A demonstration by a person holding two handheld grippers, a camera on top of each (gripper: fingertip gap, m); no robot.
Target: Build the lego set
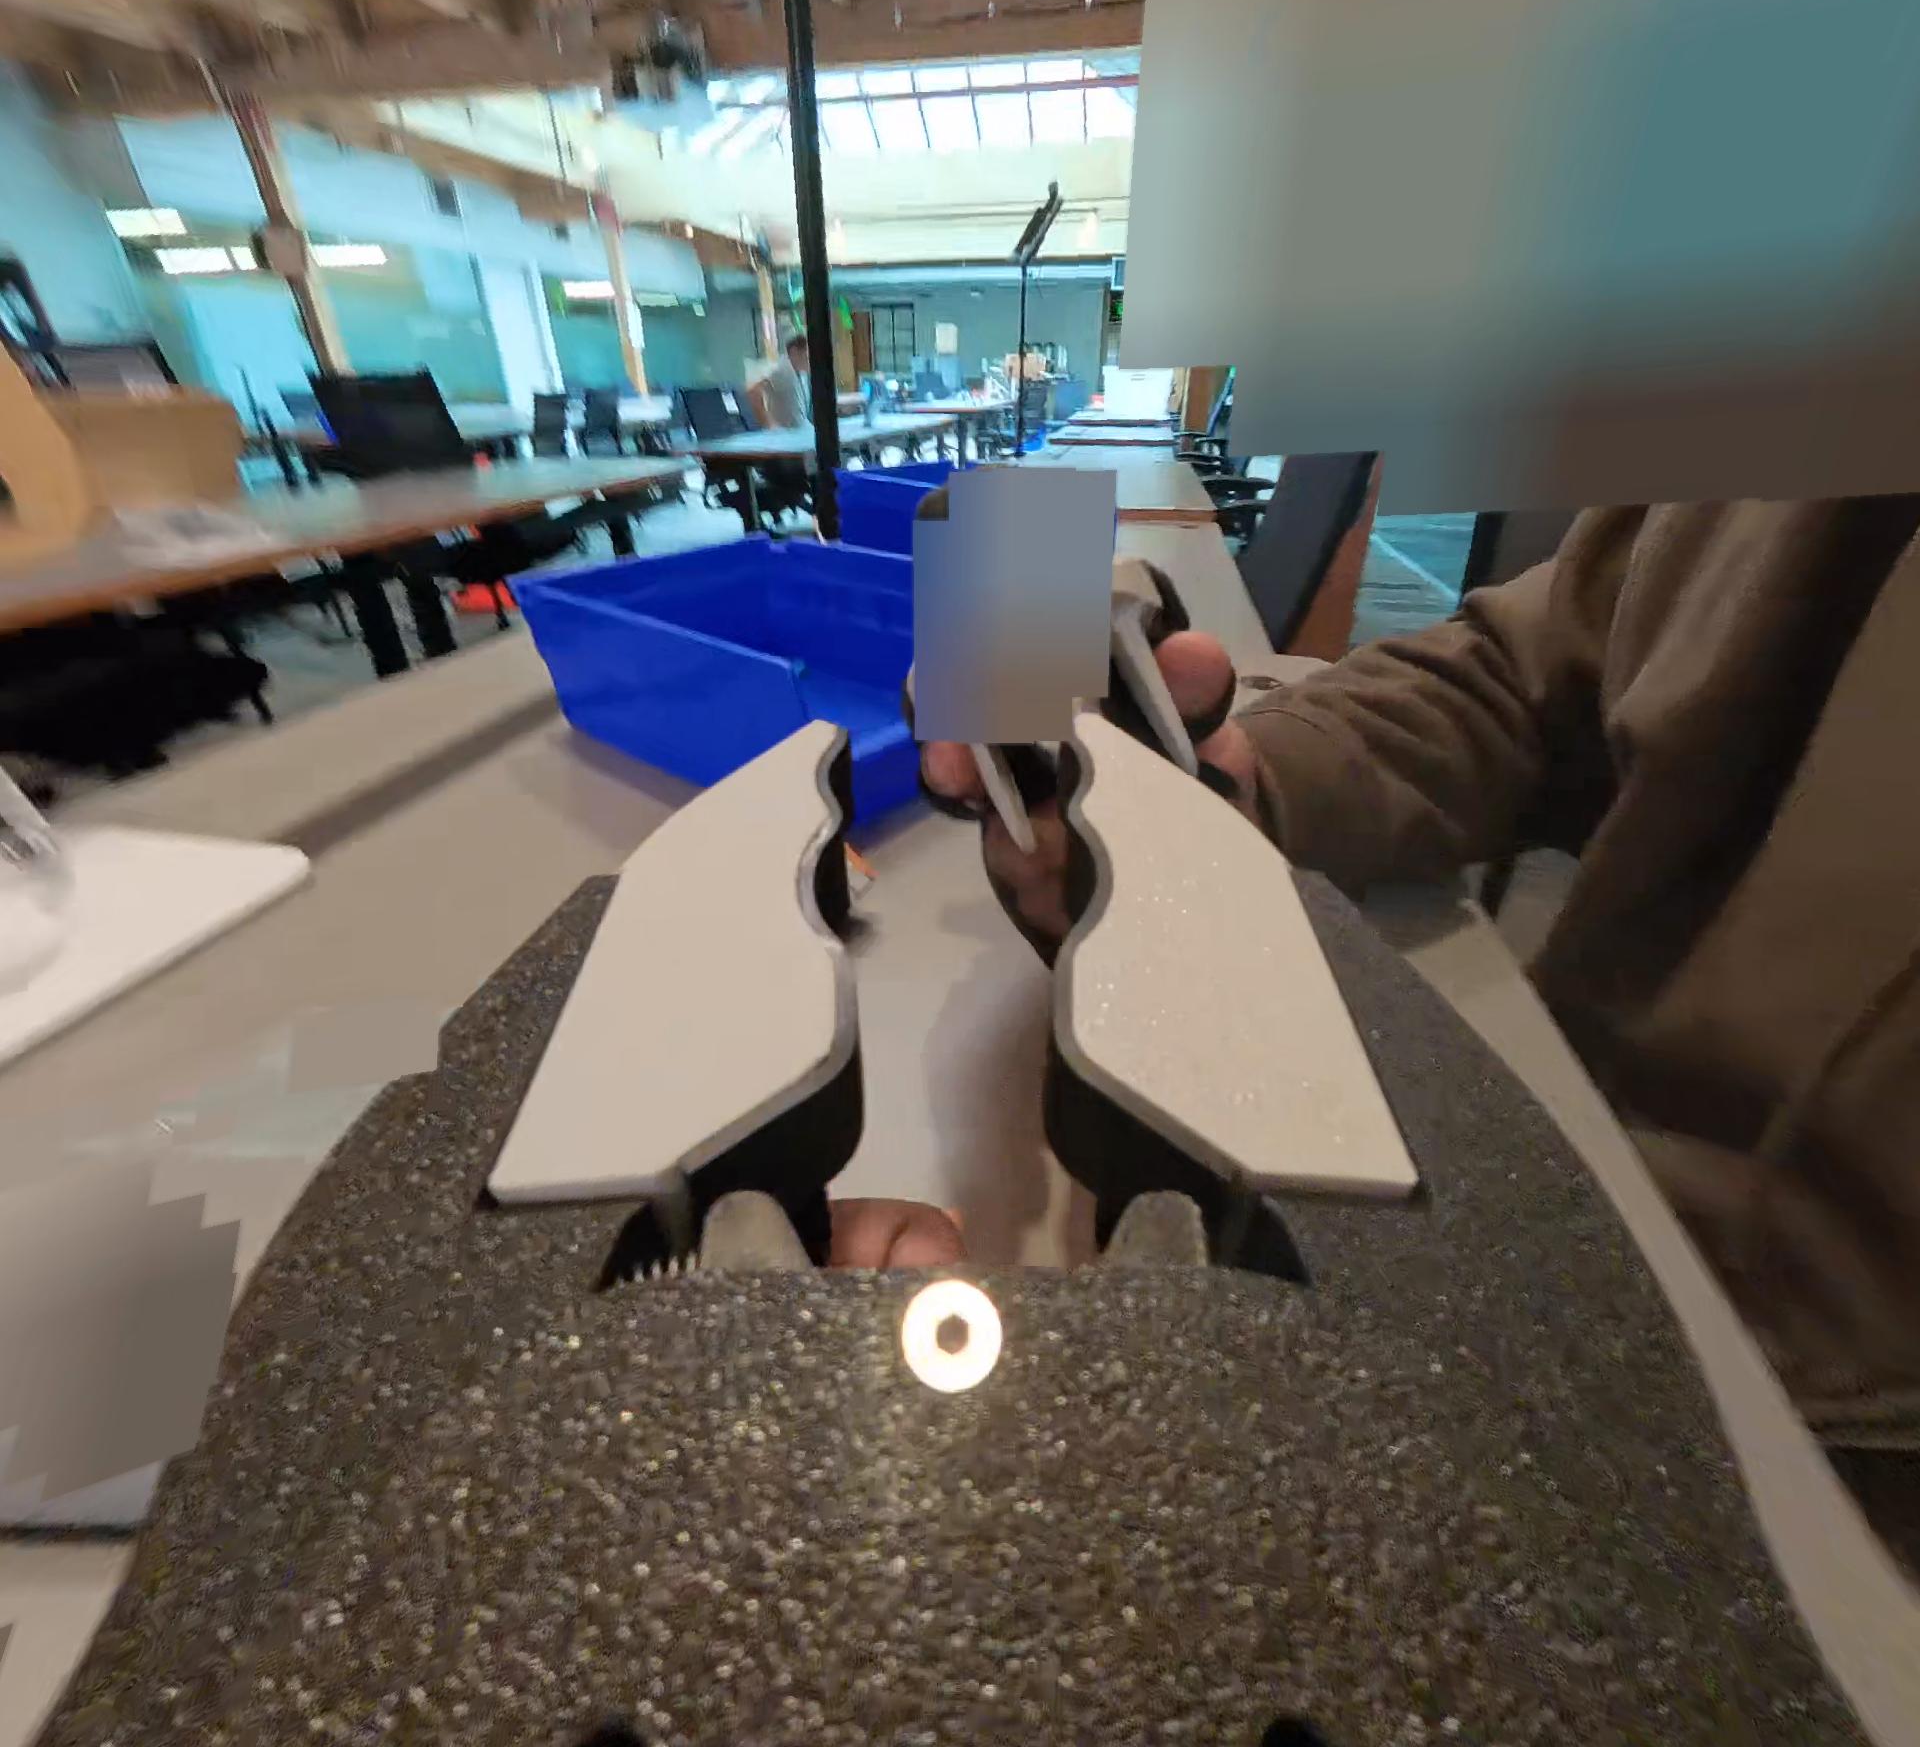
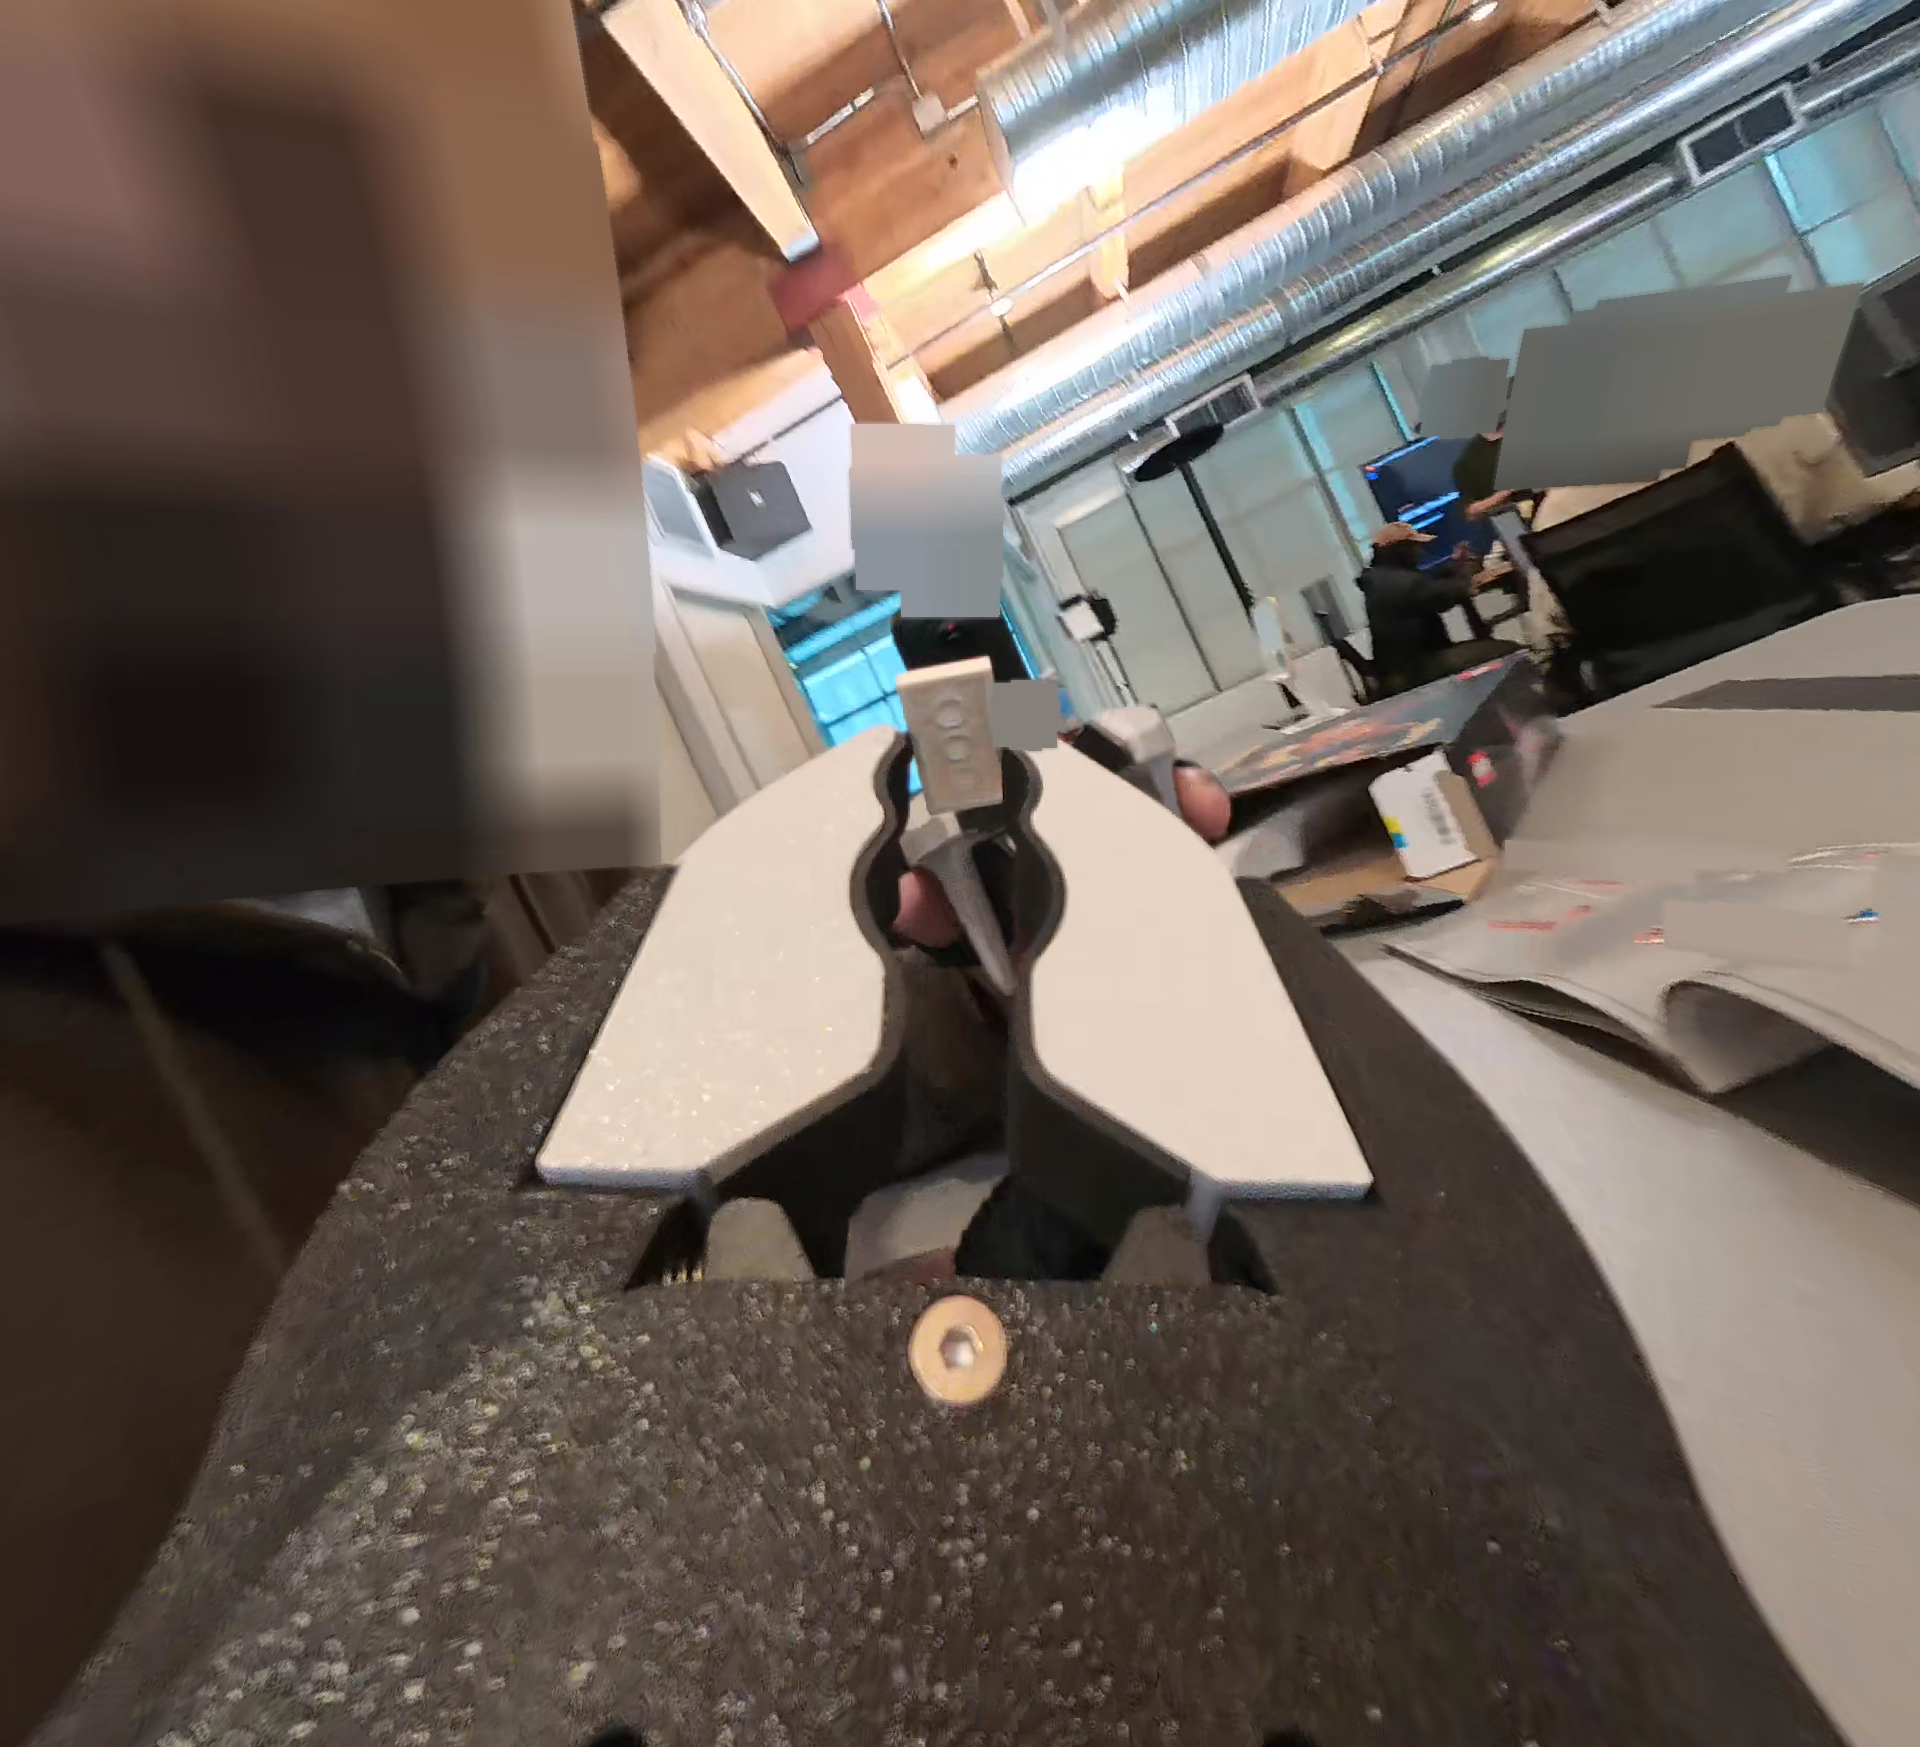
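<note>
Your pale grey surface (image 1: pixel 436 876) runs smooth and matte under both views. In the left wrist view two glossy blue plastic bins (image 1: pixel 717 648) stand on it ahead of your left hand-held gripper (image 1: pixel 956 824), whose flat grey fingers (image 1: pixel 707 970) with wavy inner edges stand apart, released, with nothing between them. Beyond its tips you see your right hand (image 1: pixel 1195 710) in a brown sleeve, holding the other tool; a mosaic patch covers most of that.

Only the right wrist view shows the dark set box (image 2: pixel 1382 741), a small white carton (image 2: pixel 1434 814) and the open paper instruction booklet (image 2: pixel 1662 970) lying on the surface to the right. There your right hand-held gripper (image 2: pixel 961 778) is clenched on a thin light grey lego plate (image 2: pixel 951 741), a short strip standing nearly upright, round underside sockets facing the camera, pinched at its lower end between the tips.
</note>
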